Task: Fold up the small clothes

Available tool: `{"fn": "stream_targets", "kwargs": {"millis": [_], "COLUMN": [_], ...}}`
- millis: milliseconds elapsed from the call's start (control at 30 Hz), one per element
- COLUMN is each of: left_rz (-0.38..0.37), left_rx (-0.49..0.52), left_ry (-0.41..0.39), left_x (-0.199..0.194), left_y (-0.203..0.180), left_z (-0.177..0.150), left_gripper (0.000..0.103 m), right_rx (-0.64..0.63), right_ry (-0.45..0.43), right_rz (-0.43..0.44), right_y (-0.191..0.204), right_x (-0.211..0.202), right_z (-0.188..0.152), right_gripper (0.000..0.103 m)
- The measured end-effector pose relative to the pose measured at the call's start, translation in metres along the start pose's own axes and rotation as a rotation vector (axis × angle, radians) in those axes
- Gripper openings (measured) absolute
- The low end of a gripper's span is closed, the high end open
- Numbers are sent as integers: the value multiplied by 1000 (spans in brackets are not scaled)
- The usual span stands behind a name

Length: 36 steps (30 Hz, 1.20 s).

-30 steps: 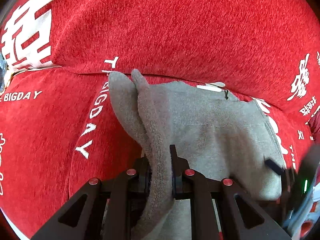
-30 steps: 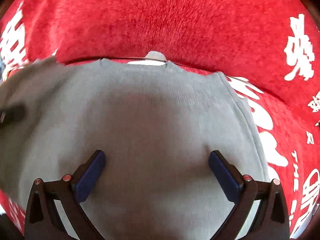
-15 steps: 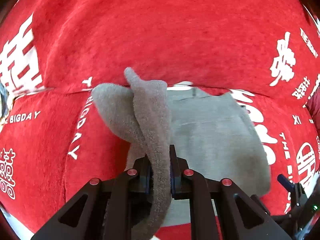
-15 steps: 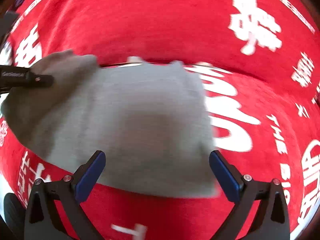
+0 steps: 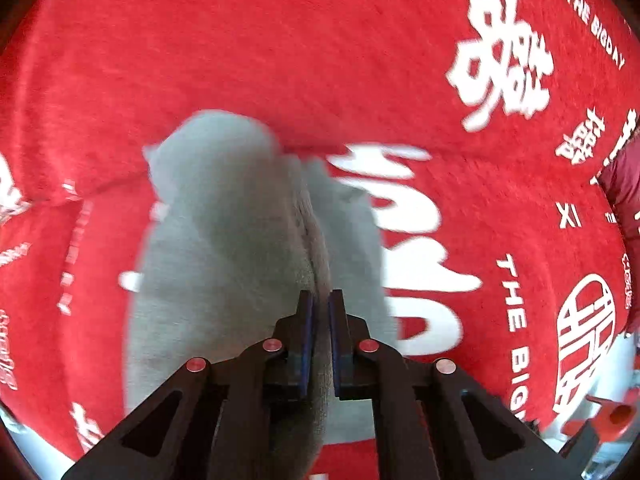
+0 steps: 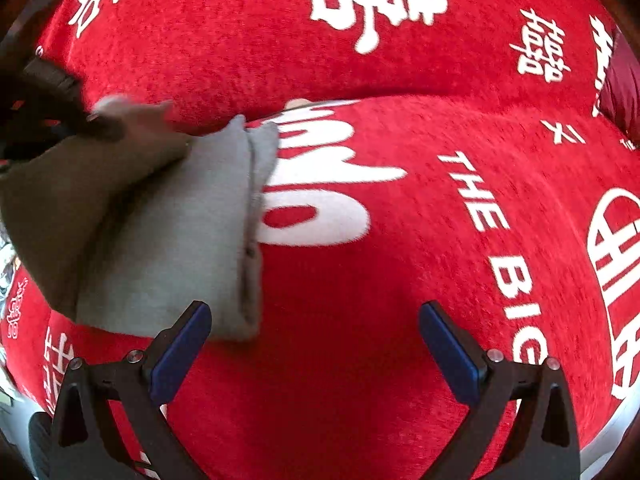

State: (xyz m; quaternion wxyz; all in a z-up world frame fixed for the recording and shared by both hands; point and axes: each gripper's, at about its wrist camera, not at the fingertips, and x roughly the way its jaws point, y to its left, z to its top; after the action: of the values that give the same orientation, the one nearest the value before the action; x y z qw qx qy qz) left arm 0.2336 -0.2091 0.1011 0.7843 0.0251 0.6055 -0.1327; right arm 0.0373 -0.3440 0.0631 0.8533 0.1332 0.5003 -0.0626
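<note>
1. Grey soft knit garment (image 5: 224,248) lies on the red plush sofa cover with white lettering (image 6: 400,280), at nine o'clock from my right tongs (image 6: 316,344).
2. My left tongs (image 5: 319,320) pinch its lifted edge.
3. Right tongs gape empty.
4. Light and floppy, I judge; best held at edges.

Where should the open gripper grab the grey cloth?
Probably the doubled right edge of the grey cloth, coming in from the bare red cover on its right. That edge lies flat and free, nearest the open right gripper; the left gripper already pinches the lifted part.
</note>
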Motion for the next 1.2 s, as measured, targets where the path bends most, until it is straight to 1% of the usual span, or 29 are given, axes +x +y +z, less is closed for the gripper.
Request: {"fn": "stream_targets", "kwargs": {"millis": [33, 100, 133, 200, 233, 300, 367, 400, 467, 500, 533, 567, 600, 633, 667, 700, 733, 767, 800, 867, 933, 1033, 1133, 1200], "left_rz": [-22, -16, -40, -76, -88, -99, -101, -95, -34, 27, 100, 161, 223, 282, 320, 305, 264, 240, 221, 206, 168, 136, 119, 106], "left_rx": [14, 52, 83, 115, 127, 156, 180, 180, 162, 153, 139, 123, 99, 80, 71, 67, 48, 31, 5, -34, -97, -175, -192, -186], "left_ry": [21, 54, 89, 137, 133, 80, 16, -20, -79, -100, -118, -146, -219, -244, -233, -210, -179, -167, -160, -161, -169, -166, -148, -151], "left_x": [14, 34, 45, 49, 45, 20, -11, -26, -44, -48, -48, -48, -49, -46, -41, -37, -31, -28, -24, -17, -13, -3, 10, 15], "left_y": [-14, -31, -41, -48, -49, -45, -31, -18, 13, 30, 49, 65, 83, 96, 114, 126, 138, 146, 156, 167, 182, 199, 204, 203], "left_z": [-2, -7, -11, -17, -18, -18, -19, -20, -23, -26, -31, -37, -48, -57, -67, -73, -81, -86, -92, -97, -99, -100, -104, -107], "left_gripper": [0, 0, 0, 0, 0, 0, 0, 0, 2, 26, 54, 103, 101, 101, 101, 101, 101, 101, 101, 101, 101, 101, 101, 101], "right_rx": [7, 30, 41, 53, 50, 28, 8, -1, -20, -33, -42, -43, -33, -29, -30, -38, -49, -57, -56, -55, -54, -38, -33, -28], "right_ry": [5, 11, 12, 7, 0, -18, -31, -39, -57, -66, -69, -67, -62, -62, -63, -57, -49, -40, -28, 9, 15, 52, 103, 148], "right_rz": [1, 1, 4, 16, 23, 39, 64, 78, 126, 163, 210, 271, 343, 378, 413, 432, 440, 471, 494, 520, 549, 544, 531, 505], "right_y": [-4, -14, -18, -24, -26, -26, -22, -20, -10, -3, 4, 10, 17, 21, 26, 32, 40, 46, 52, 63, 71, 78, 82, 86], "right_x": [2, 4, 3, 0, -2, -8, -14, -16, -22, -25, -27, -27, -27, -26, -25, -22, -18, -12, -7, 5, 14, 37, 59, 77], "right_z": [-1, -3, -5, -7, -8, -8, -7, -6, -3, -1, 1, 4, 7, 10, 13, 17, 20, 25, 29, 42, 53, 71, 82, 84], "right_gripper": [103, 103, 103, 103, 103, 103, 103, 103, 103, 103, 103, 103, 103, 103, 103, 103, 103, 103, 103, 103, 102, 100, 97, 90]}}
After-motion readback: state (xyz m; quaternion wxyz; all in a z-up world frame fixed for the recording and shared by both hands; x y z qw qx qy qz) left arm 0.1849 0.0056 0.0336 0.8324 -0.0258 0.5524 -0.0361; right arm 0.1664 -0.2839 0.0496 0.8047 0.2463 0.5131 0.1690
